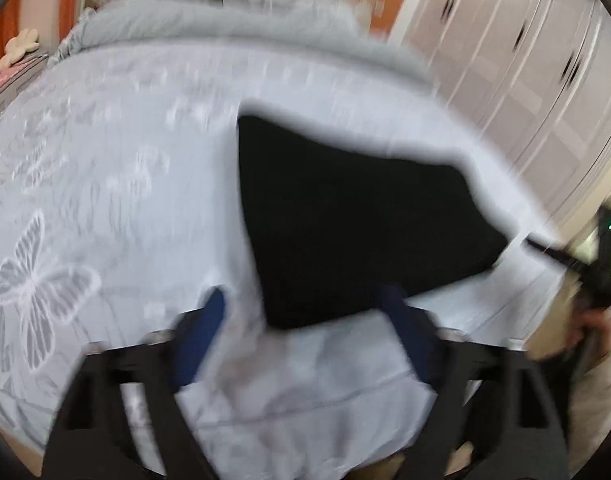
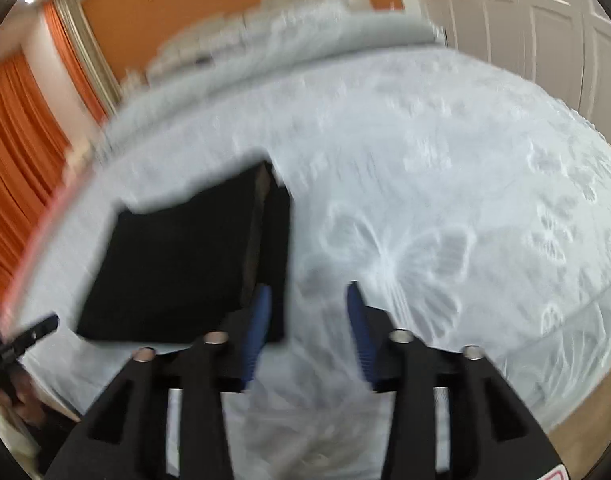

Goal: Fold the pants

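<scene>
both grippers spread, nothing held.
left gripper (image 1: 301, 300) jaws stand wide, angled downward; right gripper (image 2: 309, 300) jaws part-spread, angled downward, blue fingers (image 2: 259, 312) clear of any contact.

Folded black pants (image 1: 357, 216) lie on the bedspread (image 1: 105, 184) beyond the open, empty left gripper (image 1: 303, 300).

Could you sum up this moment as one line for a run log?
pants: black, folded, flat on bed | left tool: open, empty | right tool: open, empty | view: blurred

The pants (image 1: 345, 216) are matt black cloth. The bed (image 1: 117, 168) cover is pale, soft printed fabric. Curtains (image 2: 13, 152) are orange pleated cloth.
</scene>
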A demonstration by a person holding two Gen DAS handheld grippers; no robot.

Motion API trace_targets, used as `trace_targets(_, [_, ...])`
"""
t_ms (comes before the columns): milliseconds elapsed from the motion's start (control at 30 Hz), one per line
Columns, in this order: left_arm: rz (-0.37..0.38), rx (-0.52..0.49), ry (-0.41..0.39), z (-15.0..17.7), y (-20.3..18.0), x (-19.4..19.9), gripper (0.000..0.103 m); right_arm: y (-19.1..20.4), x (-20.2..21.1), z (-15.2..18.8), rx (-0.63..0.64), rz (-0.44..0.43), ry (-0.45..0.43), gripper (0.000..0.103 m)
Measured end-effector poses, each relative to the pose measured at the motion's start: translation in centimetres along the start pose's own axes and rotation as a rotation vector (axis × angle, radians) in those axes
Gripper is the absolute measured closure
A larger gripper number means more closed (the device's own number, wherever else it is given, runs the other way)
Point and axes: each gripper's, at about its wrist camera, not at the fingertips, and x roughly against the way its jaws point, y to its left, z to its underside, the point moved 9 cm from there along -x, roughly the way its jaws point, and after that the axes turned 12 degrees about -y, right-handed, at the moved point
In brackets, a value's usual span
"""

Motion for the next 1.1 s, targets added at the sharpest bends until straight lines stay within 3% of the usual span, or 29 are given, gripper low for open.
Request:
trace_targets(67, [-0.016,-0.005,-0.054,-2.7,0.0,0.0,0.009,1.3,-0.9,-2.2,0.009,-0.044,-0.014,0.036])
trace_targets(133, [-0.083,-0.014,-0.037,-5.3,0.8,-2.2,0.008,3.1,-4.2,-3.8,0.051,-0.065,0.033,0.027])
trace_targets(267, [-0.175,0.029,0.090,-7.6,3.7,-9.4,0.008,5.2,-11.5,-4.5,0.050,-0.061,0.158,0.026])
trace_targets(367, [-0.193,0.057,0.141,-7.8,5.2,-13.4,0.008,6.3,-15.1,-3.7,0.022,-0.078,0.225,0.026])
trace_targets(467, [-0.195,0.173,0.197,-7.1,7.7,-17.6,0.010,6.3,-17.8,-1.9,-0.023,-0.061,0.301,0.025])
trace_targets(500, [-0.185,0.209,0.210,-6.8,8.2,-18.3,0.025,6.2,-17.9,-1.5,-0.016,-0.058,0.309,0.028])
trace_targets(533, [-0.147,0.268,0.238,-6.3,8.8,-19.3,0.036,6.6,-18.0,-1.5,0.006,-0.074,0.313,0.048])
trace_targets(567, [-0.076,0.351,0.274,-5.6,9.0,-20.3,0.060,6.8,-17.6,-1.4,0.005,-0.099,0.316,0.065])
trace_targets(633, [-0.058,0.423,0.271,-6.0,9.3,-20.7,0.074,7.6,-17.1,-2.1,-0.018,-0.133,0.295,0.074])
trace_targets(700, [-0.069,0.359,0.218,-7.9,8.0,-19.8,0.080,9.0,-15.4,-4.1,0.000,-0.169,0.217,0.076])
trace_targets(733, [-0.091,0.280,0.182,-8.9,6.9,-19.4,0.080,9.4,-14.7,-5.0,0.014,-0.192,0.172,0.076])
trace_targets(800, [-0.164,0.151,0.215,-7.8,6.7,-20.8,0.075,7.2,-16.7,-3.8,0.020,-0.123,0.224,0.073])
trace_targets(833, [-0.187,0.147,0.245,-6.6,7.1,-21.7,0.070,5.9,-18.3,-2.1,-0.010,-0.090,0.299,0.068])
trace_targets(900, [-0.179,0.193,0.195,-6.9,7.5,-21.2,0.068,5.3,-18.4,-2.0,-0.062,-0.105,0.278,0.060])
trace_targets(967, [-0.232,0.147,0.147,-8.5,6.7,-18.6,0.059,5.8,-16.3,-3.4,0.047,-0.040,0.253,0.037])
trace_targets(1000, [-0.272,0.100,0.116,-9.0,6.6,-17.2,0.050,6.1,-14.9,-3.9,0.093,-0.030,0.214,0.033])
trace_targets(1033, [-0.307,0.056,0.086,-9.3,6.3,-15.6,0.029,6.3,-13.5,-4.0,0.127,-0.043,0.189,0.030])
trace_targets(1067, [-0.330,0.030,0.057,-9.4,6.1,-14.1,0.019,6.4,-12.3,-3.6,0.147,-0.054,0.185,0.029])
trace_targets(1100, [-0.340,0.008,0.027,-9.3,5.7,-12.2,0.019,6.1,-11.3,-3.0,0.151,-0.062,0.193,0.028])
